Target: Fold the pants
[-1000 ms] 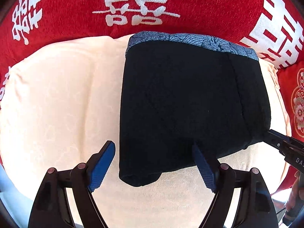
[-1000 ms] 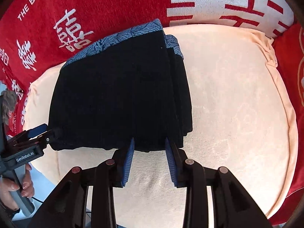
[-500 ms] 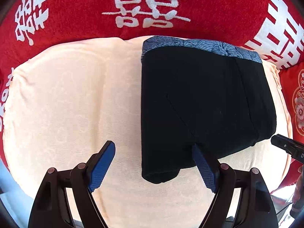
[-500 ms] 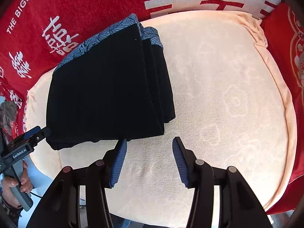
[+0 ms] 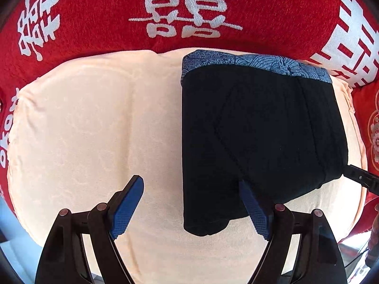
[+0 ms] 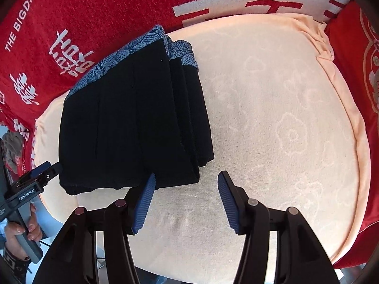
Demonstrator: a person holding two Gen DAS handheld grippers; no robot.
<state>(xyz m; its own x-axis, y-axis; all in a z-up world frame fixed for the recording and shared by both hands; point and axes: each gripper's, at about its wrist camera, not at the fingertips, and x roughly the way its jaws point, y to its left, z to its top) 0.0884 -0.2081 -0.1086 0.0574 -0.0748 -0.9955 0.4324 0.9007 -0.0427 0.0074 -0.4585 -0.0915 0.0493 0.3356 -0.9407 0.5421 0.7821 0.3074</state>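
Black pants (image 6: 132, 123) folded into compact stack, patterned waistband (image 5: 255, 60) at top, resting on peach cushion (image 6: 272, 123) at left of right wrist frame. Left gripper (image 5: 191, 203) jaws apart, empty. Right gripper (image 6: 187, 201) jaws opening, nothing between. Folding judged essentially complete; only withdrawal left.

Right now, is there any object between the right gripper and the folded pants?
Nothing visible is in the way. The right gripper, its jaws opening and empty, hangs beside the near corner of the folded pants; only bare cream cushion lies between them.
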